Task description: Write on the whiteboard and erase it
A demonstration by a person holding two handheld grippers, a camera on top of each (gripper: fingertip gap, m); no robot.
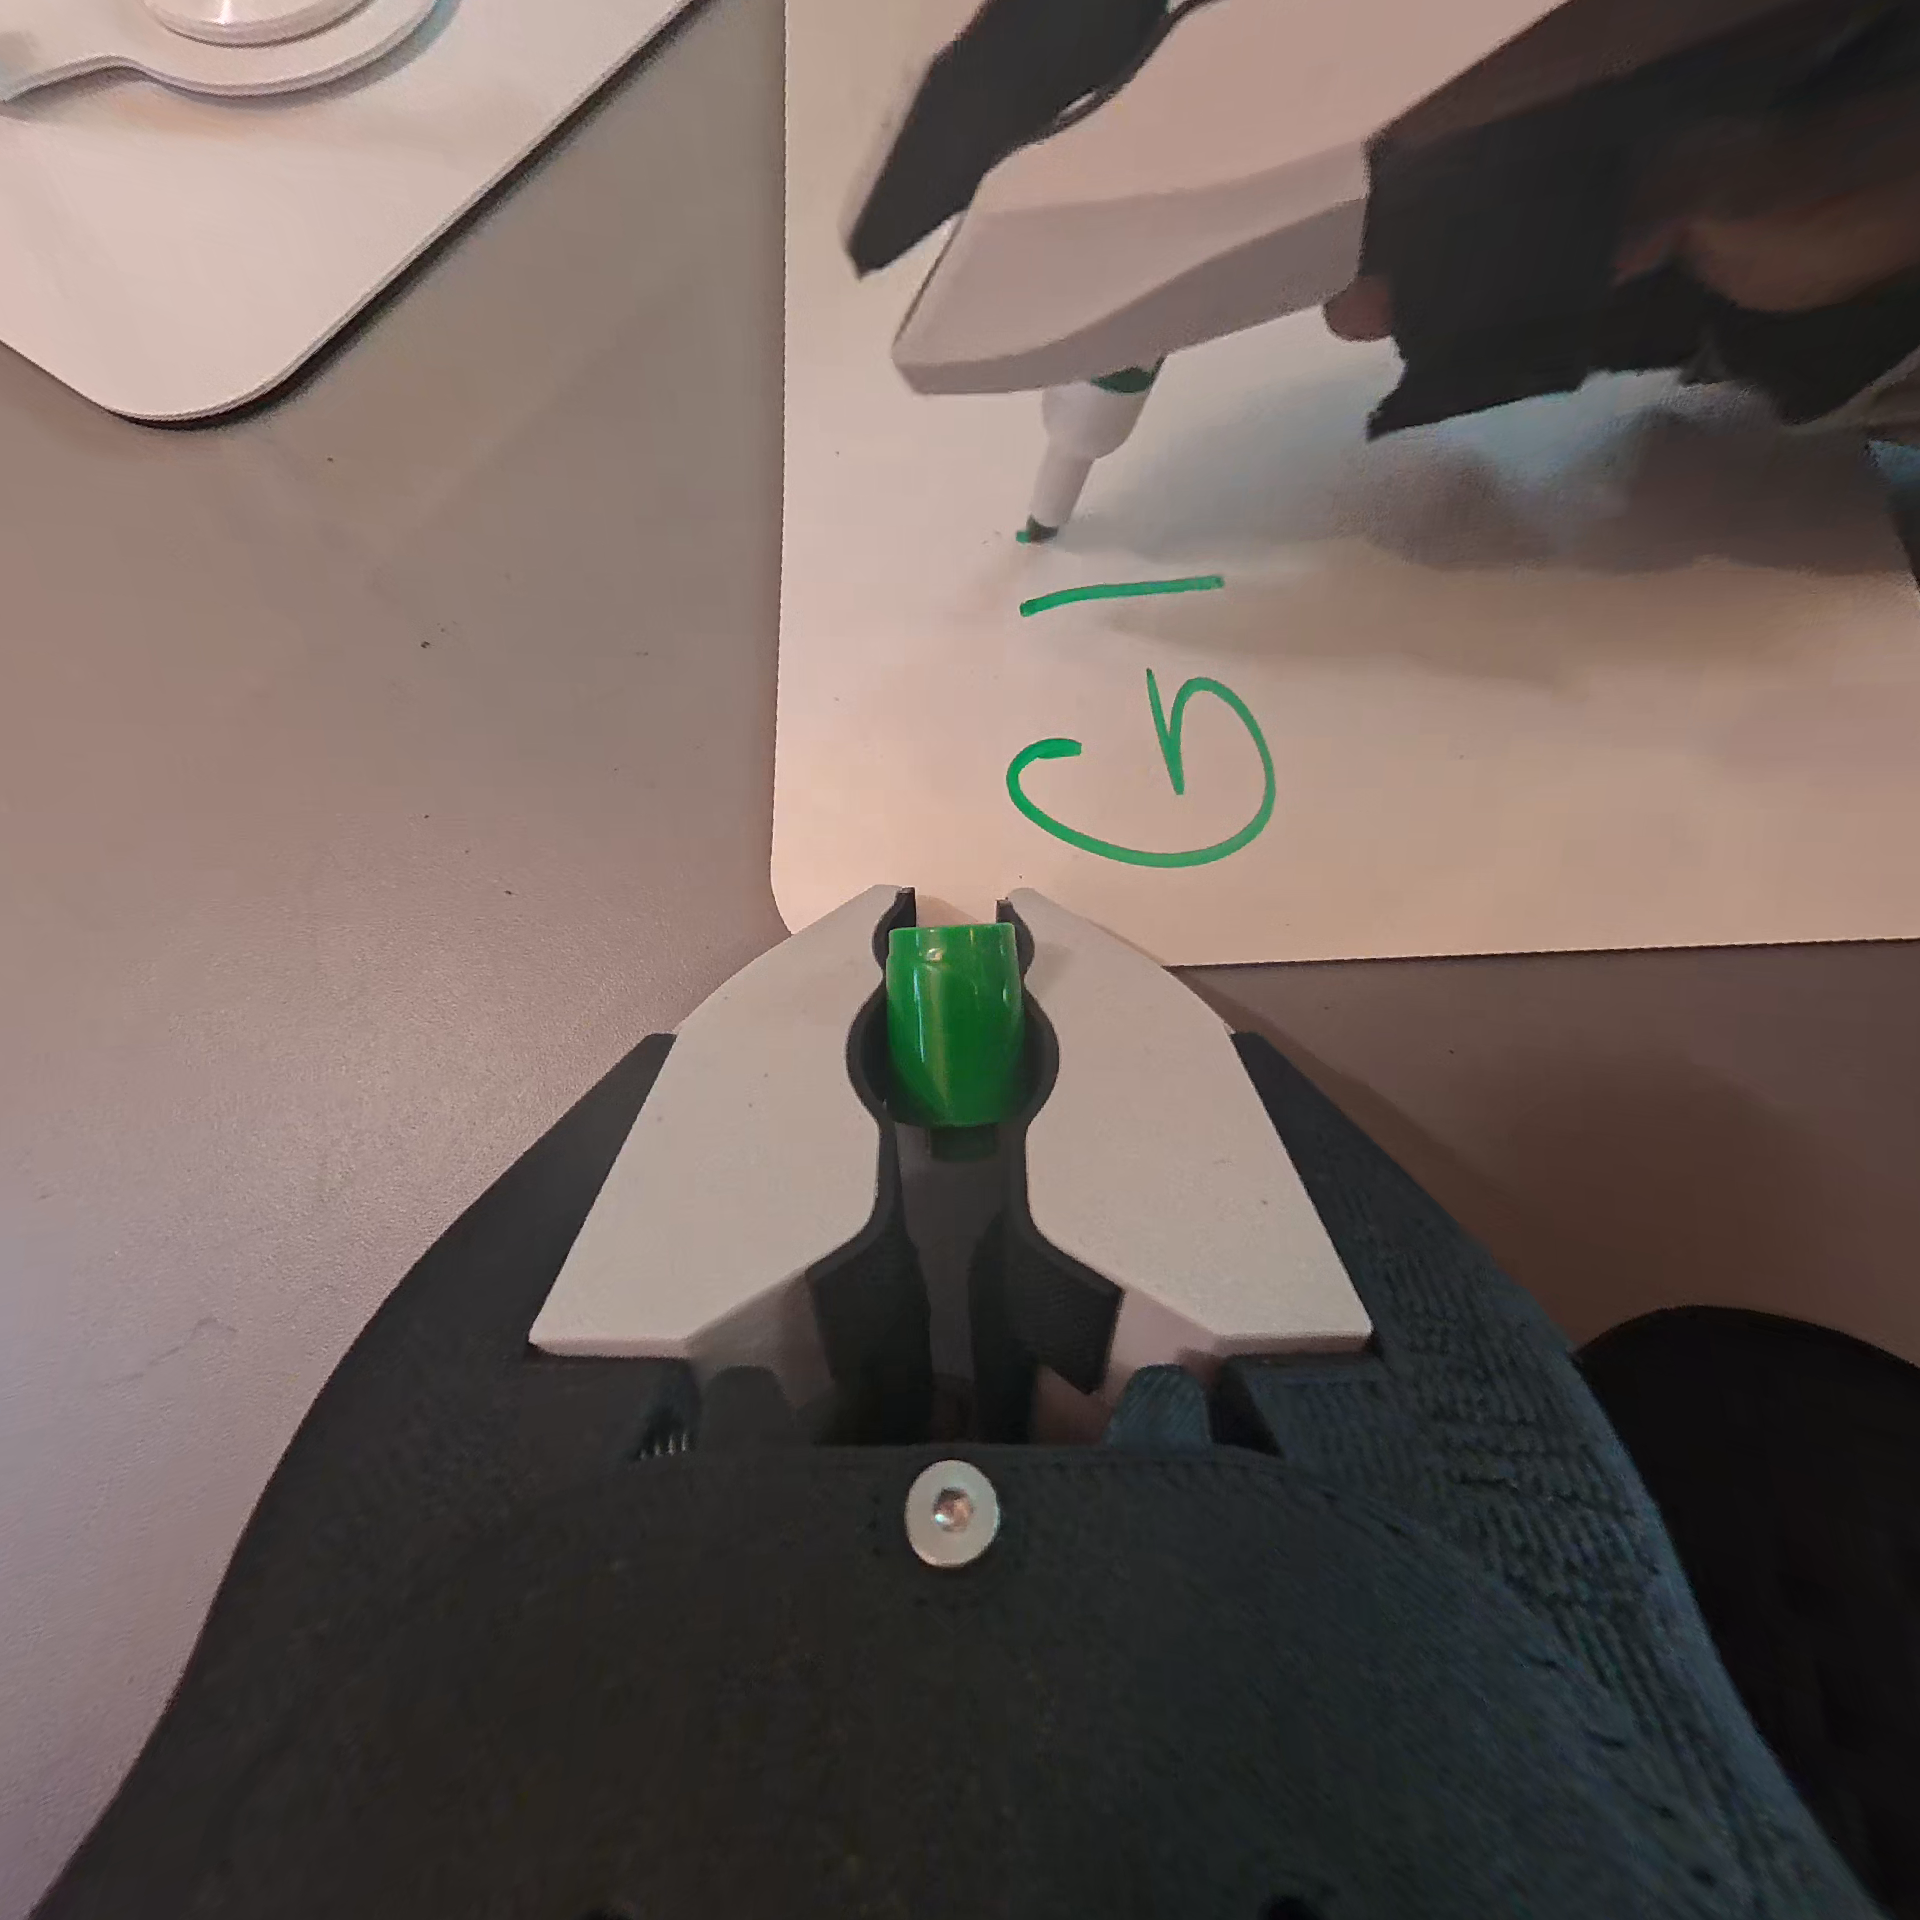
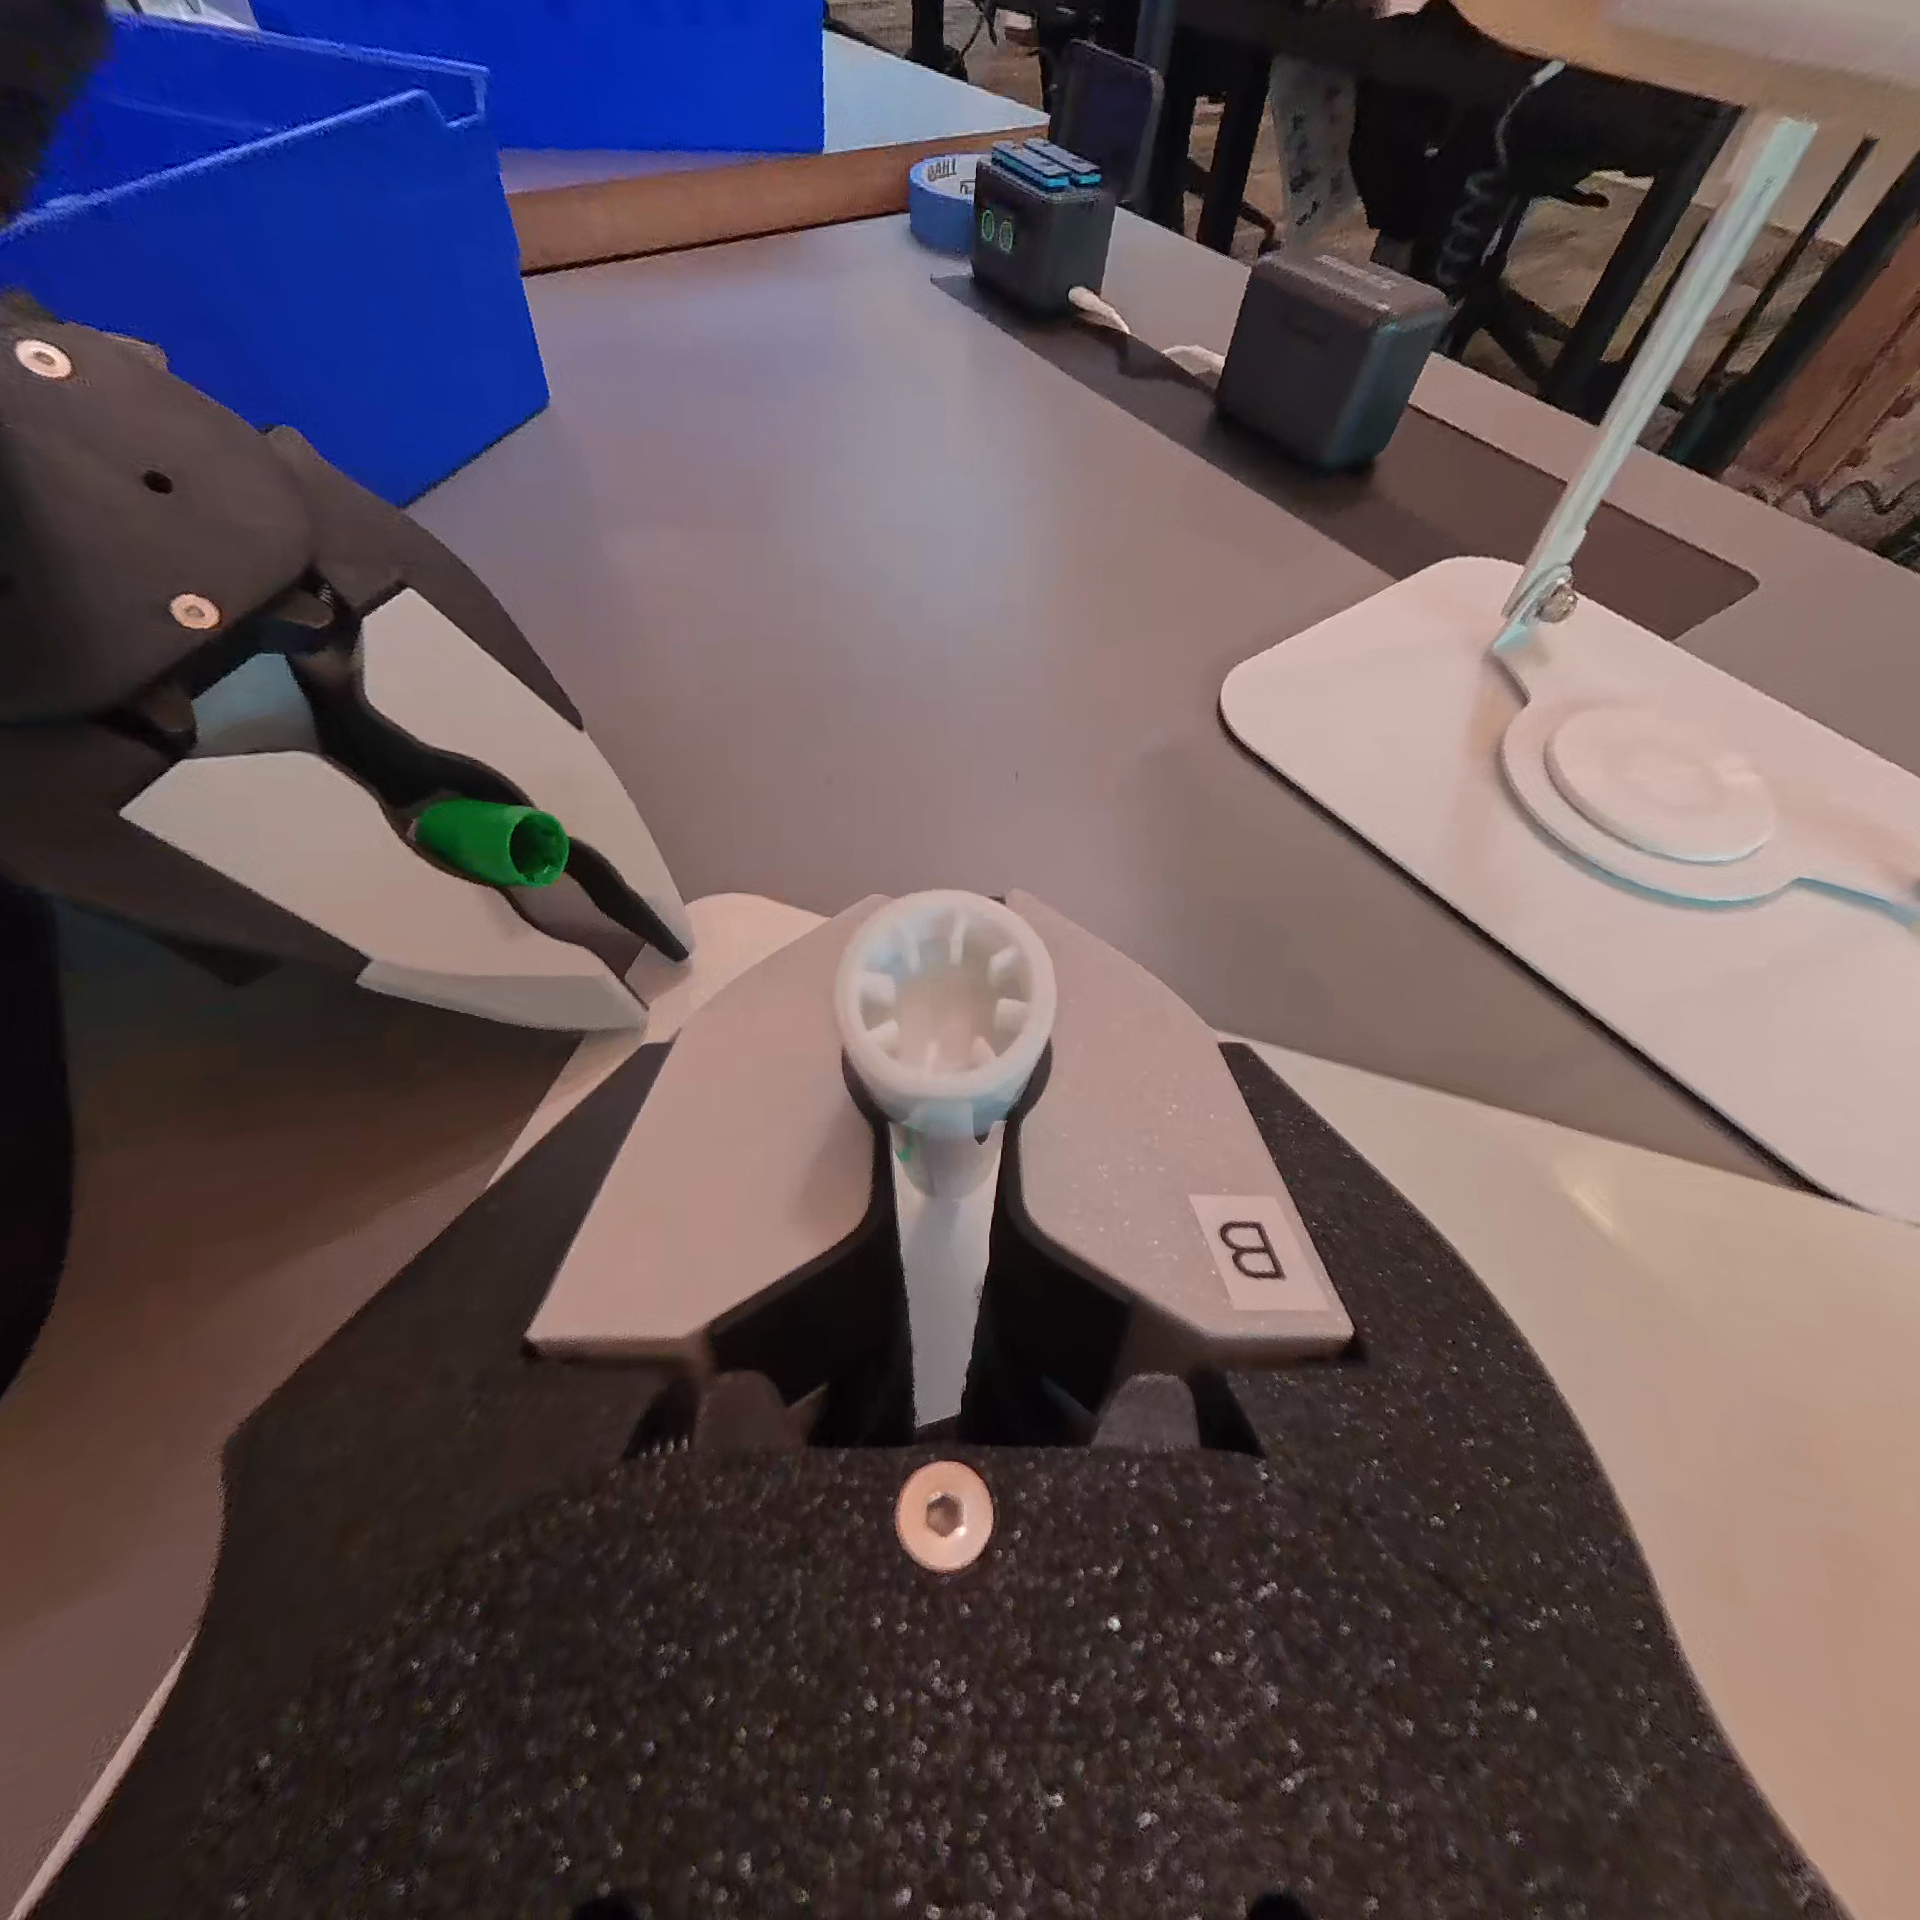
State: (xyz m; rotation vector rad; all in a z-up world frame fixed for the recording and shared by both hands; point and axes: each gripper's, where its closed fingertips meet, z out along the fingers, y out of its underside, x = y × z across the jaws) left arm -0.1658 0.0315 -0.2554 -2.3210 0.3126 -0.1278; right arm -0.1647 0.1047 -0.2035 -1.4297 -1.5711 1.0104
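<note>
The whiteboard [image 1: 1507, 779] lies flat on the grey table and bears green marks [image 1: 1143, 774]. My right gripper [image 1: 894, 301] is shut on a white marker [image 1: 1081, 447], held steeply with its green tip [image 1: 1039, 530] touching the board just beyond the marks. In the right wrist view, the marker's open rear end [image 2: 945, 1008] sticks up between the fingers of my right gripper [image 2: 948, 914]. My left gripper [image 1: 956, 904] is shut on the green marker cap [image 1: 954, 1023] and hovers at the board's near left corner. It also shows in the right wrist view [image 2: 655, 982] with the cap [image 2: 499, 842].
A white lamp base [image 2: 1455, 883] with a slanted arm [image 2: 1662, 343] lies on the table beside the board; it also shows in the left wrist view [image 1: 260, 208]. A blue bin [image 2: 260, 260], two dark charger boxes [image 2: 1330, 353] and a blue tape roll [image 2: 940, 203] stand farther back. The left gripper's tips are roughly 9 cm from the right gripper's.
</note>
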